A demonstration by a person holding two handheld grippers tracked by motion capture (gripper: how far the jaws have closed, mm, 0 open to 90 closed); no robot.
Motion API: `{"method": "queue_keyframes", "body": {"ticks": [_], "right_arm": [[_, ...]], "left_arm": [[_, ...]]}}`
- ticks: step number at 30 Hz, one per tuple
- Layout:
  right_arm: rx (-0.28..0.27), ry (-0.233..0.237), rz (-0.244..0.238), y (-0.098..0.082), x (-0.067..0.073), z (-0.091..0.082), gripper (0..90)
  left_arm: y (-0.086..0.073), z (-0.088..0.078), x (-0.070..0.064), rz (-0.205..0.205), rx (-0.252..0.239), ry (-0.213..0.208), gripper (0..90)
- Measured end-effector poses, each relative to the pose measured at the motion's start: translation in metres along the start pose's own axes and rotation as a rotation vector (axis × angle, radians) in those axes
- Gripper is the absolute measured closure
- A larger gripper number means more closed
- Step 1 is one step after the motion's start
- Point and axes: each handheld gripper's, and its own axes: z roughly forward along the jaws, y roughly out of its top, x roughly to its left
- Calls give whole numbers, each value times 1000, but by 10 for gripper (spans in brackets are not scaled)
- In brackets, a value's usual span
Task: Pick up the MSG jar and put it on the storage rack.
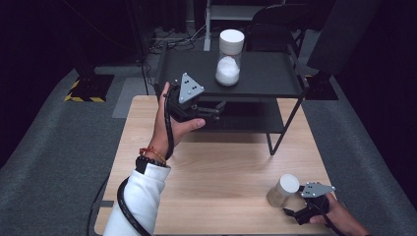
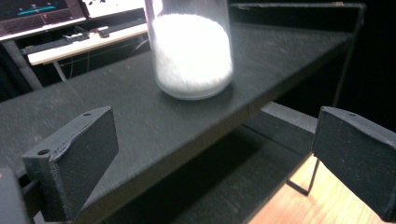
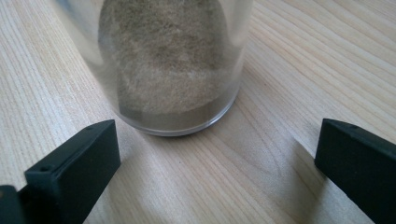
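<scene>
High view puts the jar of white powder point(image 1: 229, 58) upright on the top of the black shelf point(image 1: 265, 78) at the far side of my wooden surface point(image 1: 221, 167), and the jar of brownish powder point(image 1: 282, 190) upright on that surface near its front right corner. My left hand-held gripper point(image 1: 216, 107) sits just in front of the shelf's edge, below the white jar and apart from it; my right hand-held gripper point(image 1: 291, 212) is just beside the brown jar.

Left gripper view adds what I can't read from above: the white jar's point(image 2: 191, 51) glass base resting on the shelf top point(image 2: 116, 126), with the jaws spread wide, empty, short of it. Right gripper view shows the brown jar's point(image 3: 173, 65) contents through clear glass and its base on the wood grain point(image 3: 261, 154); those jaws are also wide apart, touching nothing, the jar just ahead between them.
</scene>
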Motion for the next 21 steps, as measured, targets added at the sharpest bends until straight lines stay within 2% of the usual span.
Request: {"method": "queue_keyframes", "body": {"ticks": [5,11,13,18,21], "right_arm": [[0,0,-1,0,0,0,0],[0,0,-1,0,0,0,0],[0,0,-1,0,0,0,0],[0,-1,-1,0,0,0,0],[0,-1,-1,0,0,0,0]], "left_arm": [[-12,-2,-1,-9,8,-11,4],[-28,-2,-4,0,36,-24,4],[-35,-2,-4,4,46,-26,4],[-54,-3,-6,-17,57,-22,5],[-64,-3,-7,-12,76,-22,5]]}}
